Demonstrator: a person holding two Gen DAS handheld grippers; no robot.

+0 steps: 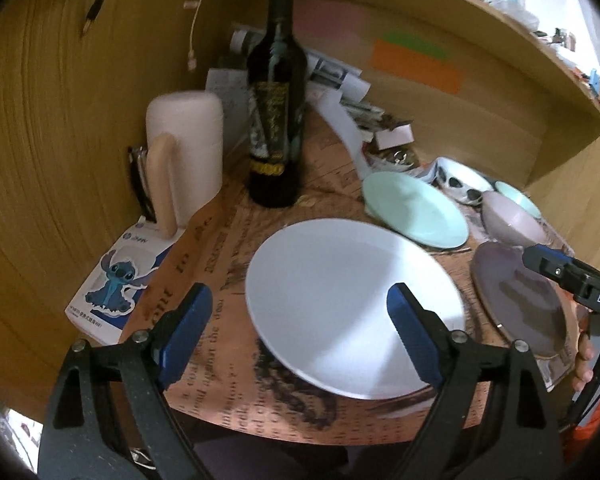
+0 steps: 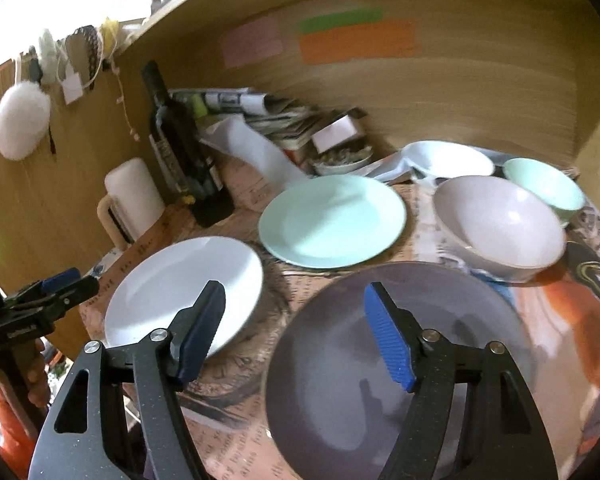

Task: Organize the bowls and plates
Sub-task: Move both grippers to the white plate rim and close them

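Observation:
A white plate [image 1: 352, 312] [image 2: 184, 288], a mint plate [image 1: 414, 208] [image 2: 332, 220] and a grey-purple plate [image 1: 520, 300] [image 2: 396, 360] lie on the newspaper-print mat. Behind them stand a pink bowl [image 2: 500, 224] [image 1: 508, 216], a mint bowl [image 2: 544, 188] [image 1: 518, 198] and a white bowl with black spots [image 1: 460, 184] [image 2: 448, 160]. My left gripper [image 1: 300, 332] is open and empty over the white plate's near left edge. My right gripper [image 2: 296, 332] is open and empty above the gap between the white and grey-purple plates.
A dark wine bottle [image 1: 276, 112] and a white mug [image 1: 184, 152] stand at the back left. Stacked papers [image 2: 260, 112] and a small dish [image 2: 342, 158] sit against the wooden back wall. A Stitch-sticker box [image 1: 112, 280] lies left of the mat.

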